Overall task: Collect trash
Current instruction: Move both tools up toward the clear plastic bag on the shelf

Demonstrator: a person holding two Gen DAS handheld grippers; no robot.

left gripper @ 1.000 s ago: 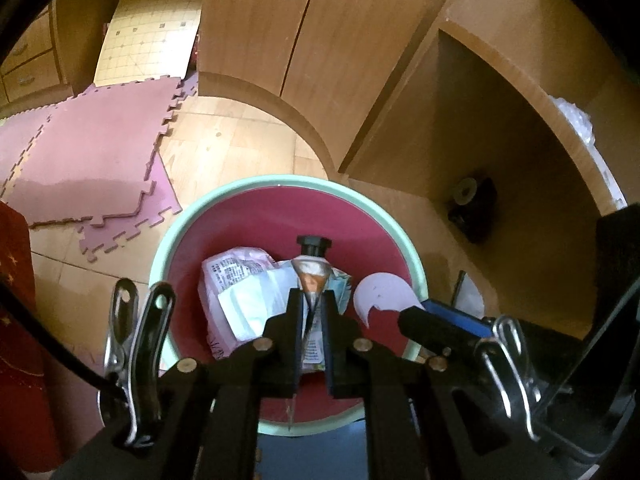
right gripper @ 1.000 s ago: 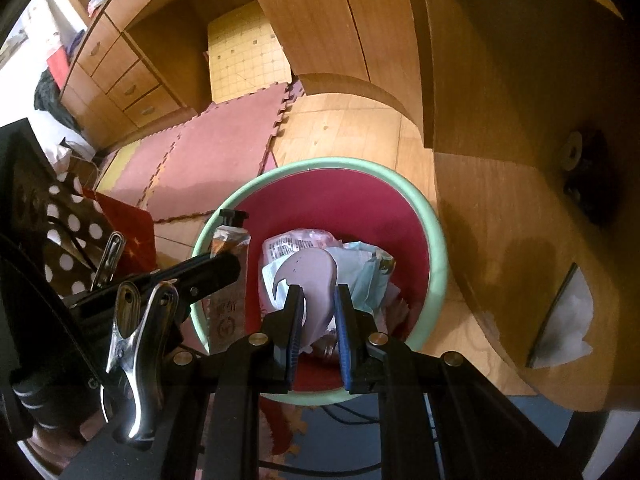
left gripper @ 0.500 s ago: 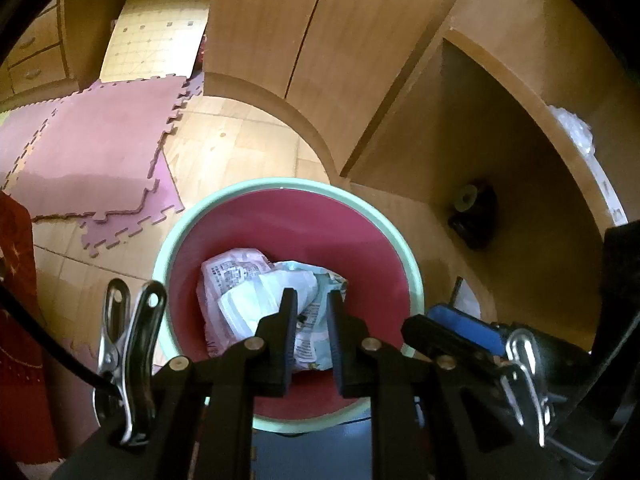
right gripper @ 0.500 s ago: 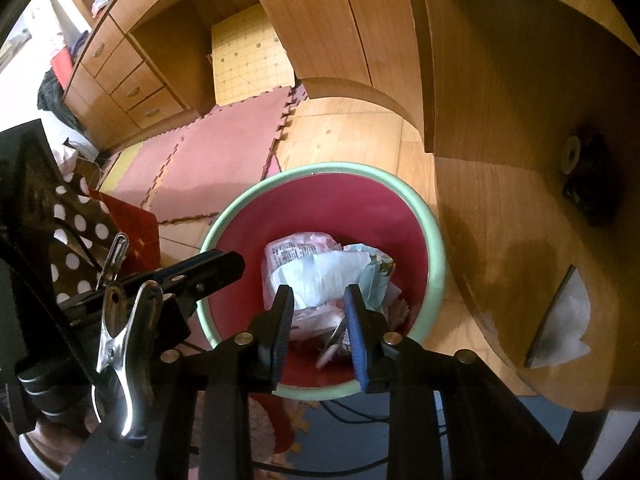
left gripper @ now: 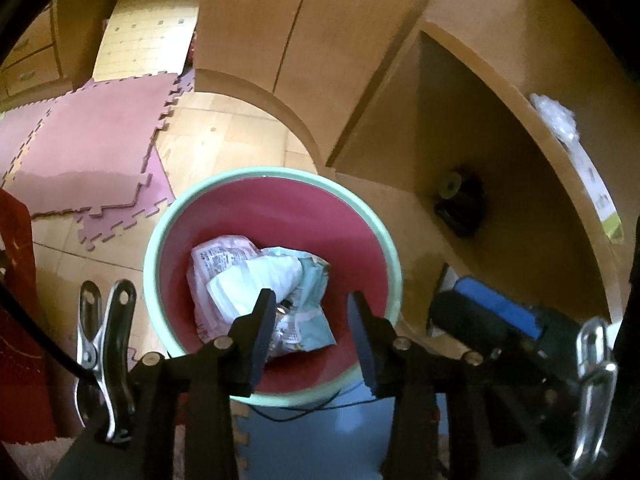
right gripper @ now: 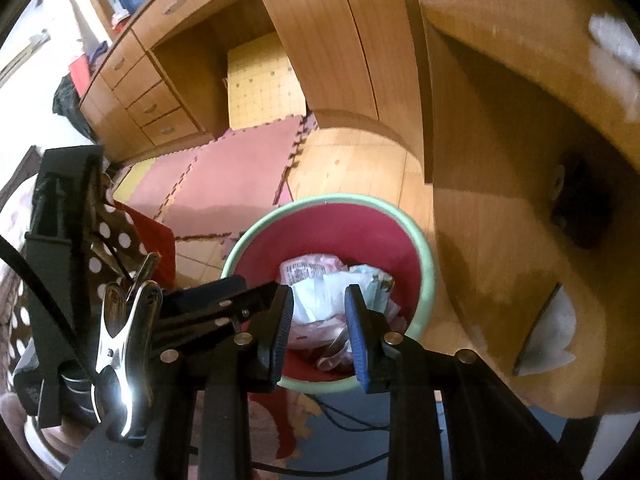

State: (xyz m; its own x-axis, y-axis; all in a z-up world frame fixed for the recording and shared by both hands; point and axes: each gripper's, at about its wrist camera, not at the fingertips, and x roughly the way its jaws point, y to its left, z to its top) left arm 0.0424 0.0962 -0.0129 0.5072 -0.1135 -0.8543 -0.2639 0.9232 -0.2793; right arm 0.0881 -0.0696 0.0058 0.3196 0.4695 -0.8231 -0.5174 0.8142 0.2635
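Both grippers hang over the bin with their jaws apart and nothing between them. On the left gripper [left gripper: 312, 316] the jaws have just been opening wider, and the two black fingers [left gripper: 262, 320] stand well apart. On the right gripper [right gripper: 320, 312] the jaws have been opening too, and its blue-edged fingers [right gripper: 356, 320] have a smaller gap. No trash touches any finger.

Right under them sits the bin [left gripper: 160, 240]. It is round, with a pale green rim and a dark red inside. It stands on the floor, partly on a blue mat [left gripper: 304, 440] at the near side. A thin black wire [left gripper: 320, 404] lies across that mat, just by the bin's near edge.

All the trash is down inside the bin. A pink crumpled wrapper [left gripper: 218, 256] with small print lies toward the left. A pale blue and white wrapper [left gripper: 280, 276] lies on it and beside it. In the right view a small grey piece [right gripper: 336, 346] shows low in the bin, near the front, but it is too blurry to tell what it is.

Past the bin the floor is light wood [left gripper: 224, 136]. Pink puzzle mats [left gripper: 92, 136] cover the floor to the left, and a yellow mat [left gripper: 148, 44] lies farther back. Brown wooden cupboards [left gripper: 320, 40] curve around behind the bin. A set of drawers [right gripper: 140, 92] stands far off at the left.
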